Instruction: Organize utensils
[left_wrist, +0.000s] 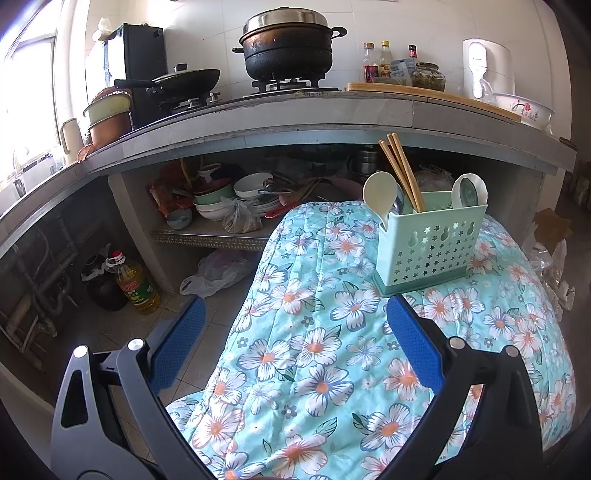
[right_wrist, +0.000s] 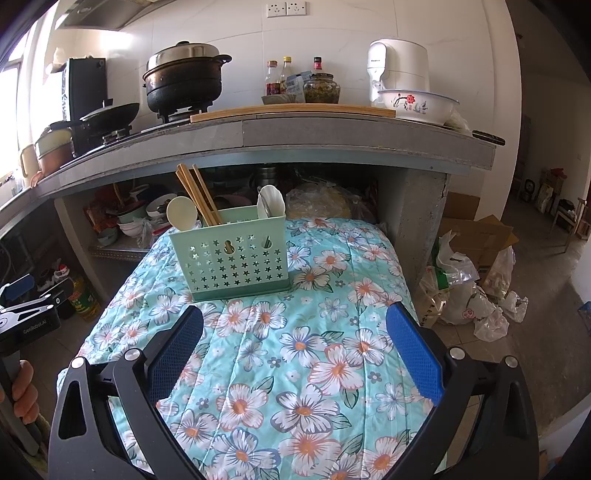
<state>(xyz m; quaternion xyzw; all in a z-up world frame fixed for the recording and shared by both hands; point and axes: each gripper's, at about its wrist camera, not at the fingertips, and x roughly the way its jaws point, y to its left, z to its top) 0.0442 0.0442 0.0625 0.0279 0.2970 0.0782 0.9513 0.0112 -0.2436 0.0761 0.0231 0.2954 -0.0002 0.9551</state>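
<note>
Nearest the lens in both wrist views are the blue fingers (right_wrist: 413, 350) of each gripper, spread wide with nothing between them. The right gripper (right_wrist: 295, 343) hangs over the flowered quilt (right_wrist: 332, 369), and the left gripper (left_wrist: 295, 332) does the same from further left, its jaws equally released and empty. In the right view the left gripper's body shows at the frame's left edge, with a hand (right_wrist: 22, 395) wrapped round its handle — held low and back, probably so both cameras keep the work in sight.

The task's thing is the green caddy (right_wrist: 232, 254), standing upright on the quilt towards its far end, just in front of the stone counter (right_wrist: 332, 140). It already holds the chopsticks (right_wrist: 201, 199), leaning left out of one compartment beside a cream spoon (right_wrist: 181, 213), with a white spoon (right_wrist: 271, 201) at the other end; which divider each sits behind I cannot tell. No loose utensil lies on the quilt in either view, so the sorting looks finished or nearly so — the open, withdrawn stance fits that.

The quilt is soft, so the caddy could tip if nudged.
</note>
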